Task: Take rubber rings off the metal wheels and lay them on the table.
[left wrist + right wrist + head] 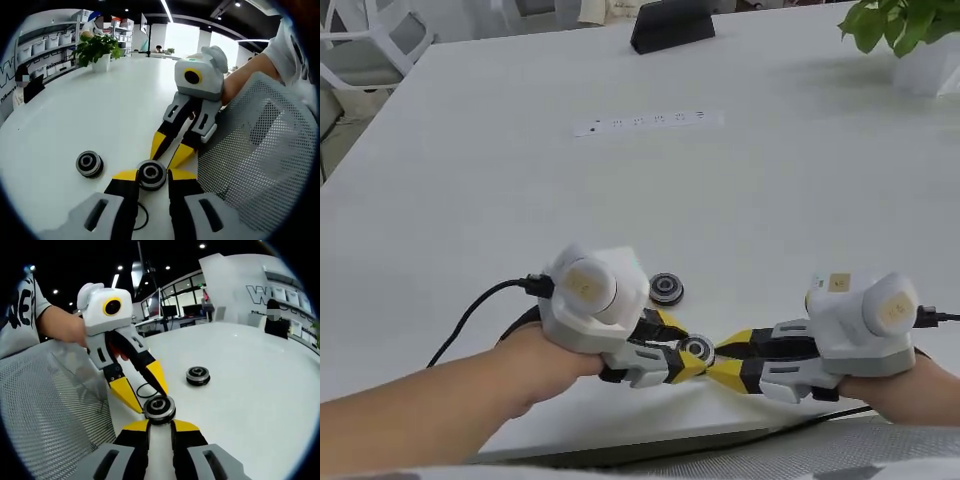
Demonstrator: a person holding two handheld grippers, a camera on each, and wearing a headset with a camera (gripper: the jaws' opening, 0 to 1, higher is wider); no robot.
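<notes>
The wheel (151,174) sits at the near edge of the table (620,180), clamped in the left tool (152,176). The right tool (160,423), jaws narrow, meets its rim; I cannot tell if it grips. 1 loose ring (146,390) lies beside it and a 2nd wheel (666,288) nearby. Stripping seems underway: next, peel this wheel's rubber off and lay it down.

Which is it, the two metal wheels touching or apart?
Apart. Left gripper view shows bare table between the far wheel and the near wheel.
</notes>
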